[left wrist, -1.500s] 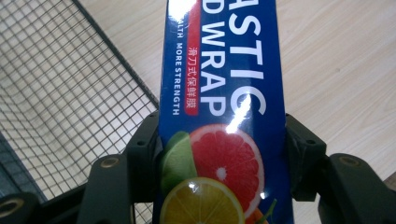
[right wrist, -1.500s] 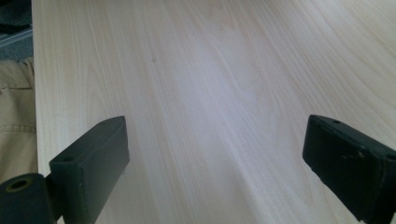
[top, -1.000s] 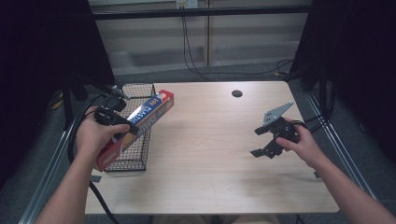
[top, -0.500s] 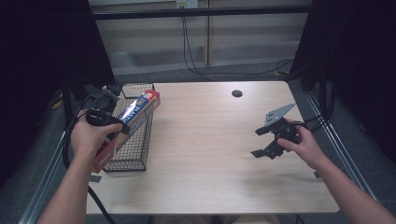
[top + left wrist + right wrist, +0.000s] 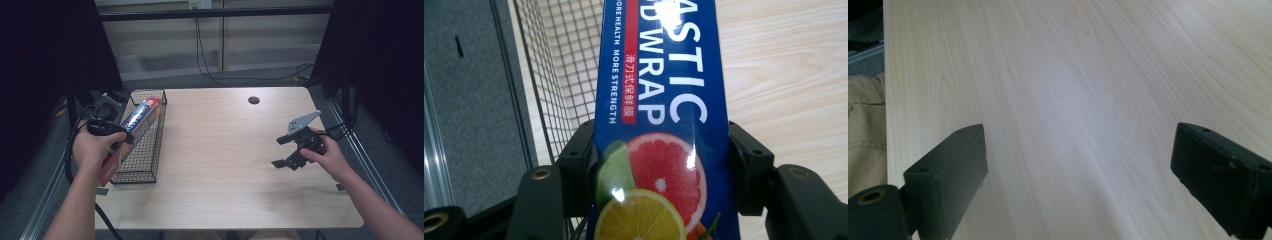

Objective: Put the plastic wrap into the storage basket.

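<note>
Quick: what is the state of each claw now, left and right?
Left claw: closed on the plastic wrap box, above the wire basket.
Right claw: open, holding nothing.

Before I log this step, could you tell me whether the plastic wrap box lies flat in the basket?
No: the box is tilted, its far end over the basket, gripped by the left gripper.

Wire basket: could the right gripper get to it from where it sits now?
Probably yes: the open right gripper holds nothing, and bare table lies between it and the wire basket.
</note>
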